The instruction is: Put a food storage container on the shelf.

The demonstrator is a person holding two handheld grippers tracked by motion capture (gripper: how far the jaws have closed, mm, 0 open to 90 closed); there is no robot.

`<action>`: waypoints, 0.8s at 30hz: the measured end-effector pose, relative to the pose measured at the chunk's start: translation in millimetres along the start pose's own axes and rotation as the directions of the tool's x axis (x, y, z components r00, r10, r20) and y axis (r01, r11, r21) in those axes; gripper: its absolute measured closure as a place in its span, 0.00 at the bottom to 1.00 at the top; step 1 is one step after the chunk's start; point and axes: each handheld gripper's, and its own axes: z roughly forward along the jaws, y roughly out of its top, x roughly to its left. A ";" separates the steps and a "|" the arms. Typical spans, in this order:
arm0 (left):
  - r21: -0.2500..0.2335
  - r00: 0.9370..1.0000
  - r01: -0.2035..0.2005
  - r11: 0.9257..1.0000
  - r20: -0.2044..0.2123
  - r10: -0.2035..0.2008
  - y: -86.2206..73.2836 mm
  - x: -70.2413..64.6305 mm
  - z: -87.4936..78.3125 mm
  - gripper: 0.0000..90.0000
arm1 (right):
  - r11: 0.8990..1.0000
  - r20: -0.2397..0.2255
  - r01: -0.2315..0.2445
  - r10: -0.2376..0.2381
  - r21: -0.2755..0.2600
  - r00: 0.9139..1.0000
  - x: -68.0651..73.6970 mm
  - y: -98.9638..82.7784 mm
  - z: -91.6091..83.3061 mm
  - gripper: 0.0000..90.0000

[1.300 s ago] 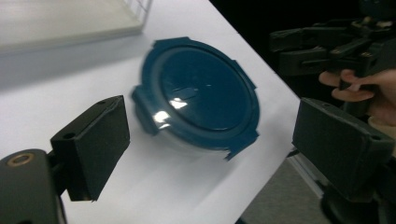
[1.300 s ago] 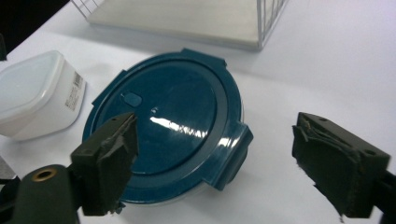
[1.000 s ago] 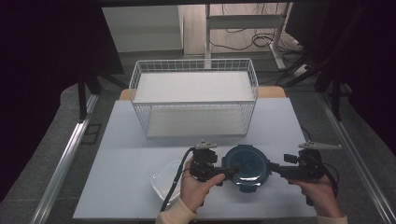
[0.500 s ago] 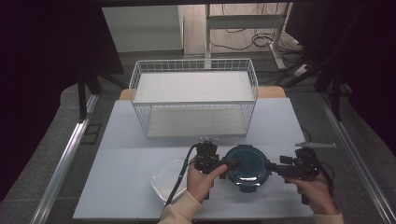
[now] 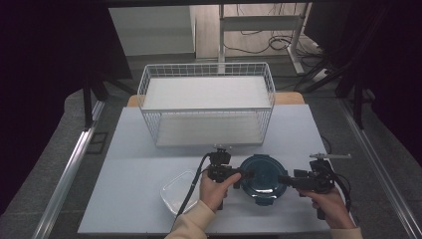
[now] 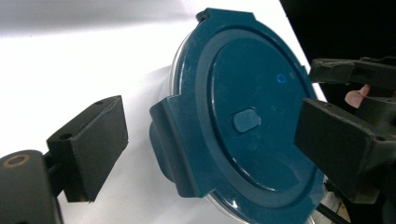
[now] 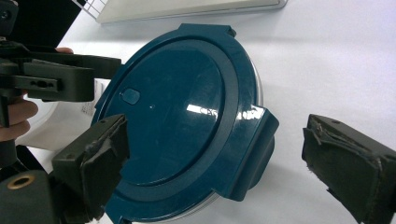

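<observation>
Bright table, dark room, sharp close-ups with soft edges

From the high view, overhead light falls evenly on the white table (image 5: 149, 164) while the surroundings sink into near-black; the picture is slightly soft and grainy. In the right gripper view the blue lid (image 7: 182, 121) carries white glare patches, and the table behind it is washed out. In the left gripper view the near jaws are blurred and a soft shadow lies beside the lid.
</observation>
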 end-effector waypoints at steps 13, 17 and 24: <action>0.044 1.000 0.030 0.999 0.001 -0.030 1.3 7.2 12.6 0.12 | 0.999 -0.028 -0.037 0.037 0.001 0.999 -3.3 -2.4 6.7 0.08; 0.052 0.999 0.043 0.998 0.013 -0.044 1.1 9.4 16.0 0.12 | 0.997 -0.044 -0.073 0.074 0.012 0.996 -6.5 -5.8 12.2 0.07; 0.072 0.997 0.057 0.996 0.039 -0.060 0.6 12.4 18.9 0.14 | 0.990 -0.091 -0.134 0.137 0.037 0.986 -10.8 -9.1 20.5 0.08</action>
